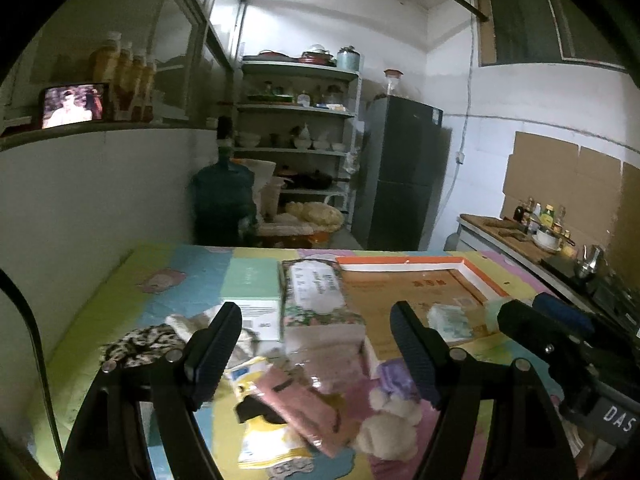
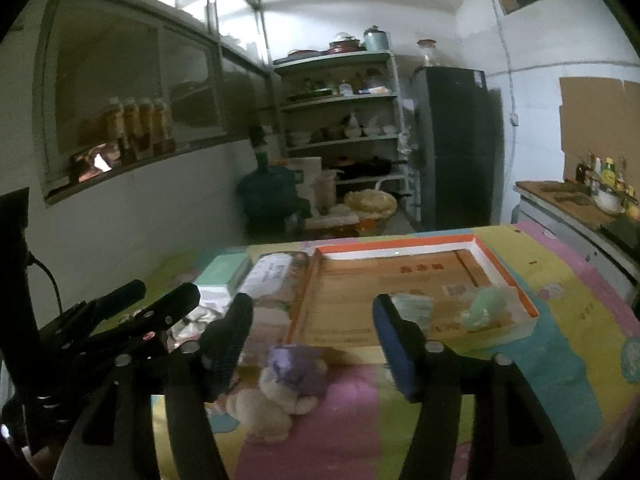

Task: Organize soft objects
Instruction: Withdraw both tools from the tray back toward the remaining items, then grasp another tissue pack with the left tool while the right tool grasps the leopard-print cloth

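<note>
My left gripper (image 1: 316, 344) is open and empty above a pile of soft things: a pink cloth (image 1: 308, 408), a cream plush toy (image 1: 388, 424) with a purple hat (image 1: 394, 374), a leopard-print cloth (image 1: 140, 342) and a yellow packet (image 1: 260, 440). My right gripper (image 2: 312, 340) is open and empty just above the same plush toy (image 2: 272, 396). A shallow cardboard box with an orange rim (image 2: 504, 276) lies beyond it and holds a tissue pack (image 2: 414, 306) and a pale green soft item (image 2: 486, 306). The box (image 1: 484, 280) also shows in the left wrist view.
A mint green box (image 1: 252, 280) and a floral tissue pack (image 1: 316, 292) stand at the far side of the colourful mat (image 2: 560, 360). Beyond the table are a water jug (image 1: 222, 196), shelves (image 1: 296, 108), a dark fridge (image 1: 400, 172) and a counter (image 1: 520, 236) on the right.
</note>
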`<action>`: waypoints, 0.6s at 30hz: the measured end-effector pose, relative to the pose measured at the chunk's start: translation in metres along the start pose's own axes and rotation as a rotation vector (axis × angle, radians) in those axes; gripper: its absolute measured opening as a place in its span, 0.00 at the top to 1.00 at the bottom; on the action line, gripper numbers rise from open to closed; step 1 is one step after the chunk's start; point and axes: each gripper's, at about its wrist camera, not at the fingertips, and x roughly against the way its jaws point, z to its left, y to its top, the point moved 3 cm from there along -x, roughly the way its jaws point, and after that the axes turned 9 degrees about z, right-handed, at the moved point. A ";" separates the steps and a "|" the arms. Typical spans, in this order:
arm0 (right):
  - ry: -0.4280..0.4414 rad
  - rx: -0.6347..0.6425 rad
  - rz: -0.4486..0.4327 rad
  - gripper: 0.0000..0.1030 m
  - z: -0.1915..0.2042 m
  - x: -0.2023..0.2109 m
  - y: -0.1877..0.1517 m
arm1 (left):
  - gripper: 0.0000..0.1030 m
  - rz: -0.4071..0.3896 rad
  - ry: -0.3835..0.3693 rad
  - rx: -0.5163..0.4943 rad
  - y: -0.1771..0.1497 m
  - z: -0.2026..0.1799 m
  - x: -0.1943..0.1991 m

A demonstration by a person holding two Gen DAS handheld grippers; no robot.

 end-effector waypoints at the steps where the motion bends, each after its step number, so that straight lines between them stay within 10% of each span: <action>1: 0.005 0.007 -0.003 0.34 0.006 0.001 -0.001 | 0.26 -0.002 0.004 0.004 -0.001 0.004 0.002; 18: 0.078 0.090 0.018 0.34 0.072 -0.016 -0.003 | 0.26 -0.027 0.083 0.073 -0.010 0.070 0.020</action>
